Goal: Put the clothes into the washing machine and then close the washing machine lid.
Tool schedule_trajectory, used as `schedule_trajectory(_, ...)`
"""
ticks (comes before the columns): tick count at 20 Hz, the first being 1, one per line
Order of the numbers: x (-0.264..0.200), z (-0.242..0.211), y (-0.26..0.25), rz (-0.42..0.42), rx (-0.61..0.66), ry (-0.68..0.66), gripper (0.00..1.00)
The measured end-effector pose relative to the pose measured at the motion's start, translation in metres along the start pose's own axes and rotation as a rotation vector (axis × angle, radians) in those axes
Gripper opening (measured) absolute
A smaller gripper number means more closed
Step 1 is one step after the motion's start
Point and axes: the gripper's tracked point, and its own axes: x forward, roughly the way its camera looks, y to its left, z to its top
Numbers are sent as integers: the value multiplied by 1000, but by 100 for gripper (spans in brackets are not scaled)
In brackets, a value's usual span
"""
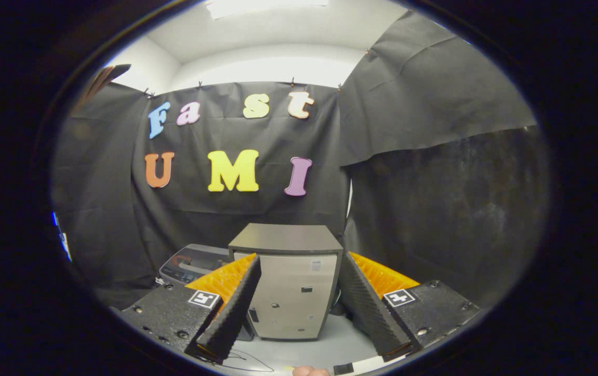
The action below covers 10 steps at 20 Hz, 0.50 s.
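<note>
The washing machine [288, 282] — a grey box with a flat dark top, its lid down — stands on the pale table [330, 350], beyond the fingers and seen in the gap between them; the gripper [299, 334] is spread wide and holds nothing; bare table lies ahead of the fingertips; a grey device [191, 263] stands just beside the machine, against the black cloth wall [434, 209].

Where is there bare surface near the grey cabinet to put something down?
Bare light tabletop lies between the open claw fingers, before the boxy grey metal cabinet. It is crowded left of the cabinet, where a grey control-panel appliance sits close.
</note>
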Motion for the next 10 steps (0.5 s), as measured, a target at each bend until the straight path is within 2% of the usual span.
schedule_trajectory(10, 16, 5, 1, -14, 8, -1, 99)
